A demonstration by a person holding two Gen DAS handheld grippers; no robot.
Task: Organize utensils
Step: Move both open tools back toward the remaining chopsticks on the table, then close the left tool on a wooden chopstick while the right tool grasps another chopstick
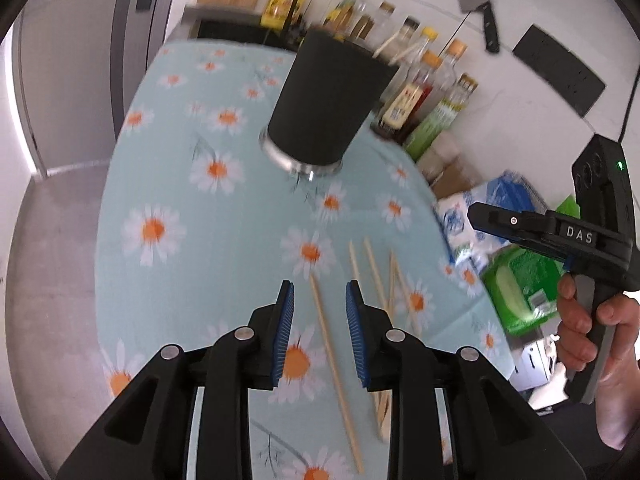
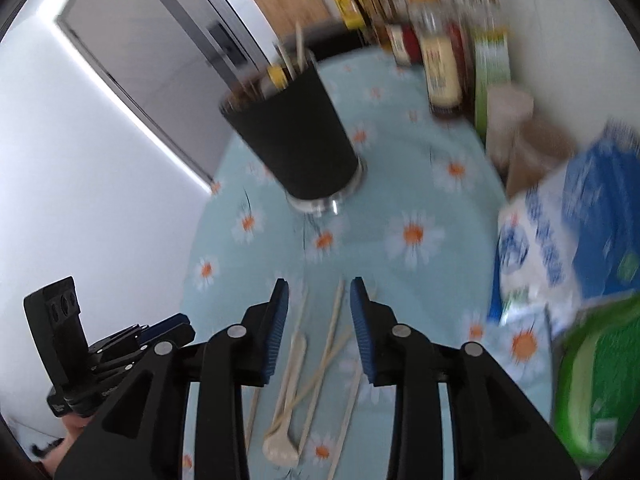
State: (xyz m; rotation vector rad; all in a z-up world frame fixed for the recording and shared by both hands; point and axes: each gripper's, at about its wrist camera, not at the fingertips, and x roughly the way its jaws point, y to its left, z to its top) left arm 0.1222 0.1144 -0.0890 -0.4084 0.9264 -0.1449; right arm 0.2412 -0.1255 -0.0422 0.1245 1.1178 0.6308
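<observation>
Your left claw (image 1: 320, 296) and right claw (image 2: 319, 294) both hang released, gripping nothing. Near the black holder (image 1: 326, 100) on the table (image 1: 180, 184), you have about five chopsticks (image 1: 336, 368) and one spoon (image 2: 286, 408) lying loose. Bottles (image 1: 432, 92) crowd just behind the holder.

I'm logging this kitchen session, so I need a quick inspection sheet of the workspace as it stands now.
Surface: daisy-print tablecloth.
Job's things: black utensil holder upright, sticks inside; loose chopsticks and a wooden spoon lying flat.
Clutter: sauce bottles, blue and green packets.
Grippers: left claw and right claw open, empty, above the chopsticks.
Cables: black cable on the wall.
Surroundings: cleaver on the wall, sink behind.
</observation>
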